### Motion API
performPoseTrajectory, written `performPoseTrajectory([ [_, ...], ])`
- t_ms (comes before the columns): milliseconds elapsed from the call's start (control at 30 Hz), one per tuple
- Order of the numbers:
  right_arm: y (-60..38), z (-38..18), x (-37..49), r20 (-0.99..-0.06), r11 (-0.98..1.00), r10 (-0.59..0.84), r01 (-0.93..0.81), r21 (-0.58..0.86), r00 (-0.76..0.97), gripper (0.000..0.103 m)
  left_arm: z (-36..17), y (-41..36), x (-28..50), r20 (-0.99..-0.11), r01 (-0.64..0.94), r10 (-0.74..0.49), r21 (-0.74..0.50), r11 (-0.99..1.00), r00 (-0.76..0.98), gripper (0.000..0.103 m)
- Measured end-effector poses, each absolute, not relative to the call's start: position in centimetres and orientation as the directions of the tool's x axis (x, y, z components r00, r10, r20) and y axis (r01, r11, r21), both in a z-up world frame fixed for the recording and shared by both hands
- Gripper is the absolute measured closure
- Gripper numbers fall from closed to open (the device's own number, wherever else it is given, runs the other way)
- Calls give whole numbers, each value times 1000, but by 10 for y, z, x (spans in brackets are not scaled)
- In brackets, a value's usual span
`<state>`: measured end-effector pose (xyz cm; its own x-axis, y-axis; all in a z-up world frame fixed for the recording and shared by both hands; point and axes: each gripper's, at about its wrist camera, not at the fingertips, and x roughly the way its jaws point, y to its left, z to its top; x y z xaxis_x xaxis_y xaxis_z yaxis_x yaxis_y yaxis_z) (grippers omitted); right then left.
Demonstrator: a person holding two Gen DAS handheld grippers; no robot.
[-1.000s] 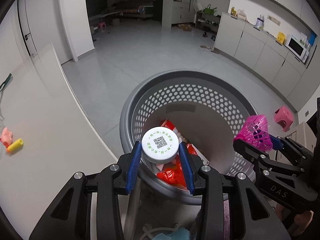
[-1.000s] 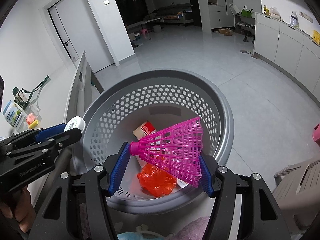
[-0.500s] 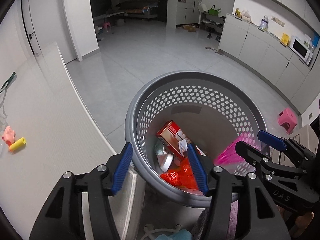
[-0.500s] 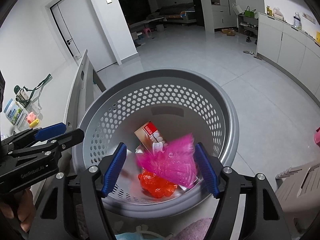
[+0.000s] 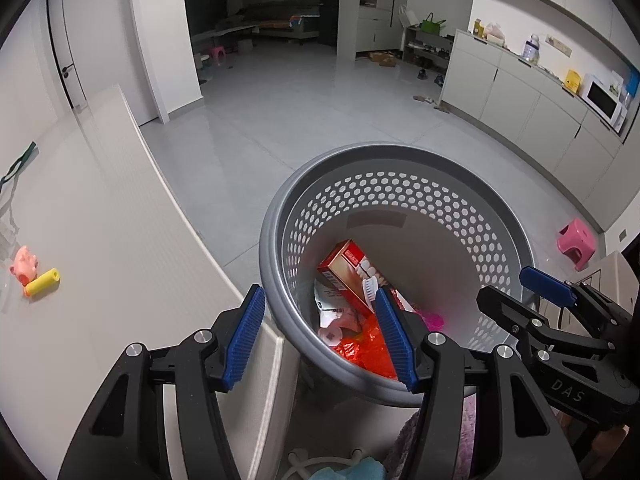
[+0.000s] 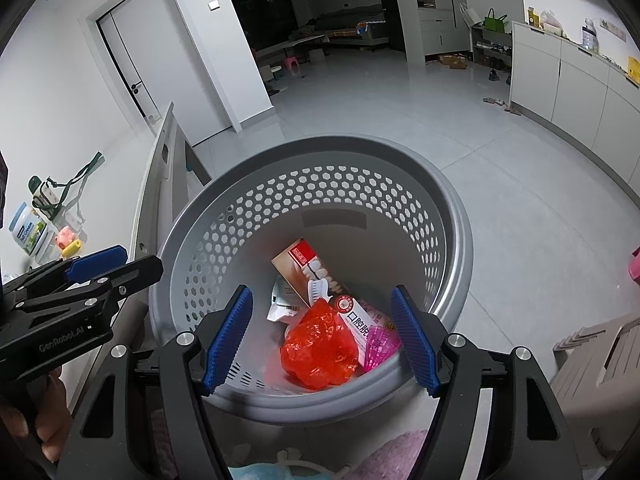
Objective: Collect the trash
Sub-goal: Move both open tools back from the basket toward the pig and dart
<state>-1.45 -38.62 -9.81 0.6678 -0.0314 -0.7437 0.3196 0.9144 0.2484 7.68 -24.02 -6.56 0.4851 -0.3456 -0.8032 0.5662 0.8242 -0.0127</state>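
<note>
Both claws gape empty over the gray basket (image 6: 456, 240): left claw (image 6: 86, 280) marked "GenRobot.AI", right claw (image 5: 548, 312) "DAS".

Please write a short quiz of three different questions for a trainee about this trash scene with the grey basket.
1. True or false: the left tool is holding a white cap.
2. Which item lies beside the red plastic bag in the grey basket? A. pink shuttlecock B. glass bottle C. banana peel
3. Fill in: the yellow roll on the white table lies next to a small ____ toy.

Key: 1 false, both tools stand open and empty; 2 A; 3 pink.
</note>
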Motion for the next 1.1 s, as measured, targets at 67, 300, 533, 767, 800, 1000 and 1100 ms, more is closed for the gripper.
performPoseTrajectory([
  [67, -386, -98, -16, -743, 915, -31, 319, 248, 668, 35, -64, -238, 76, -802, 563, -346, -15, 826, 486, 46],
  [300, -379, -95, -13, -745, 919, -28, 311, 244, 667, 35, -61, -232, 75, -798, 552, -346, -20, 834, 493, 46],
  [533, -366, -91, -13, -744, 925, -24, 297, 236, 668, 34, -58, -218, 73, -788, 534, -349, -31, 845, 507, 41],
  [767, -354, -86, -15, -741, 932, -24, 283, 226, 671, 33, -57, -198, 71, -783, 514, -351, -47, 856, 513, 36],
  [800, -352, -86, -16, -740, 933, -24, 281, 225, 673, 33, -57, -196, 70, -783, 514, -353, -50, 856, 512, 36],
  [1000, -341, -81, -21, -730, 936, -19, 269, 228, 684, 32, -55, -180, 65, -774, 508, -360, -58, 860, 521, 33],
  [1100, -331, -77, -22, -723, 941, -16, 255, 222, 690, 31, -51, -170, 64, -764, 499, -364, -64, 864, 533, 32],
])
